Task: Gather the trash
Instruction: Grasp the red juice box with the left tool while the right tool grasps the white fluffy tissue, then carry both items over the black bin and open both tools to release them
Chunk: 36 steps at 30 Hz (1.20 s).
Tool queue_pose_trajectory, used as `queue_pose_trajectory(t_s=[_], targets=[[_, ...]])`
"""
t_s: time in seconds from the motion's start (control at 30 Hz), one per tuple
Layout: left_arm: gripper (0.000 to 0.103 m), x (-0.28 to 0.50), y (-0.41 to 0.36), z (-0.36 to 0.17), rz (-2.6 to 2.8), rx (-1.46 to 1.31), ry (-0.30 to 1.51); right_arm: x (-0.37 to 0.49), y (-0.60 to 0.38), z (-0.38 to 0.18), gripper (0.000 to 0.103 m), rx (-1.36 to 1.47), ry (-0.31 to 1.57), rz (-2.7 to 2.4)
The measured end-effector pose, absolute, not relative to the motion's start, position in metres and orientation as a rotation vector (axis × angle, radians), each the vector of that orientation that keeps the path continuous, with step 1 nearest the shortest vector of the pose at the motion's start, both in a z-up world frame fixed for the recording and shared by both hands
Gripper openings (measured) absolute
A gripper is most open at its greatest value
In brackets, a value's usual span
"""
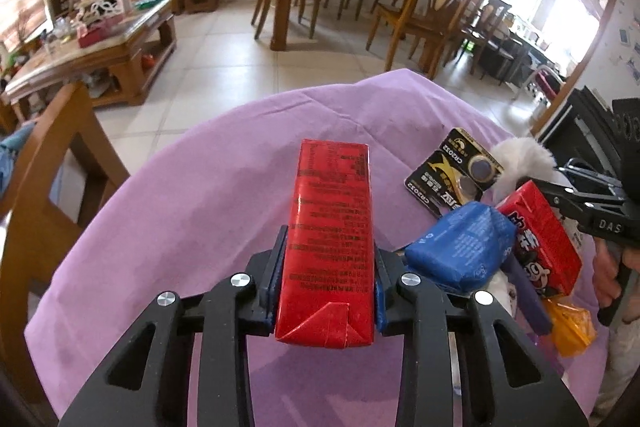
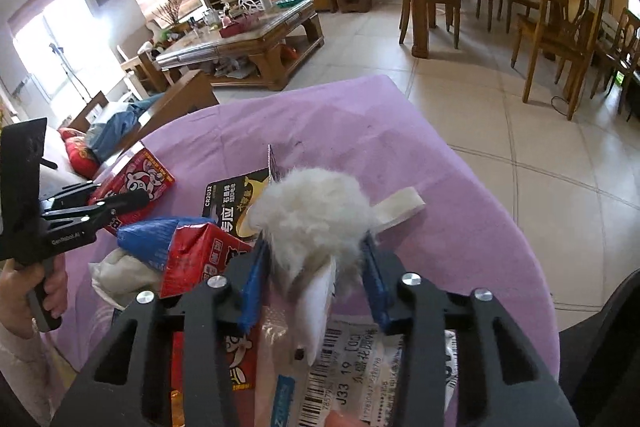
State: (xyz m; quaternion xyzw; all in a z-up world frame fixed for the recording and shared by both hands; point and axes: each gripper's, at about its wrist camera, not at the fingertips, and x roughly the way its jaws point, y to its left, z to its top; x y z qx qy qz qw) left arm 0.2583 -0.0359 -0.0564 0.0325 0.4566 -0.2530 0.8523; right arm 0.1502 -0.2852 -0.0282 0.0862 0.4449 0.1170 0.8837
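Clamping a red carton, the left gripper nears clutter while the right gripper pinches white fluff.

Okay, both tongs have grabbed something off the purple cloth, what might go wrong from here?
1. The left tongs pinch the red carton near one end only; most of it sticks out forward, so it may pivot or slip when lifted.
2. The right tongs squeeze a white fluffy ball; soft fluff compresses, so the grip may loosen.
3. The blue wrapper and battery pack lie close by and may get knocked along the purple cloth.
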Motion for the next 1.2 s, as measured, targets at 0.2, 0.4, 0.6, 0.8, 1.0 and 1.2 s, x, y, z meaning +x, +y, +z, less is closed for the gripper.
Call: queue_pose_trajectory(t_s=[0.2, 0.4, 0.6, 0.8, 1.0, 1.2], targets=[[0.033, 0.241, -0.033, -0.040, -0.540, 0.004, 0.913, 0.139, -0.284, -0.019, 0.036, 0.197, 0.887, 0.249], [0.033, 0.206, -0.029, -0.005, -0.534, -0.041, 0.819, 0.115, -0.293, 0.003, 0.036, 0.252, 0.803, 0.267], [0.033, 0.158, -0.049, 0.025, -0.577, -0.102, 0.746, 0.065, -0.313, 0.031, 0.036, 0.308, 0.685, 0.293], [0.033, 0.108, -0.124, 0.035, -0.722, -0.081, 0.737, 0.017, -0.360, 0.048, 0.036, 0.346, 0.606, 0.233], [0.033, 0.069, -0.230, 0.023, -0.882, -0.028, 0.777, -0.025, -0.433, 0.044, 0.036, 0.390, 0.563, 0.064], [0.033, 0.040, -0.336, -0.012, -1.005, 0.043, 0.851, -0.047, -0.503, 0.023, 0.036, 0.425, 0.563, -0.110]])
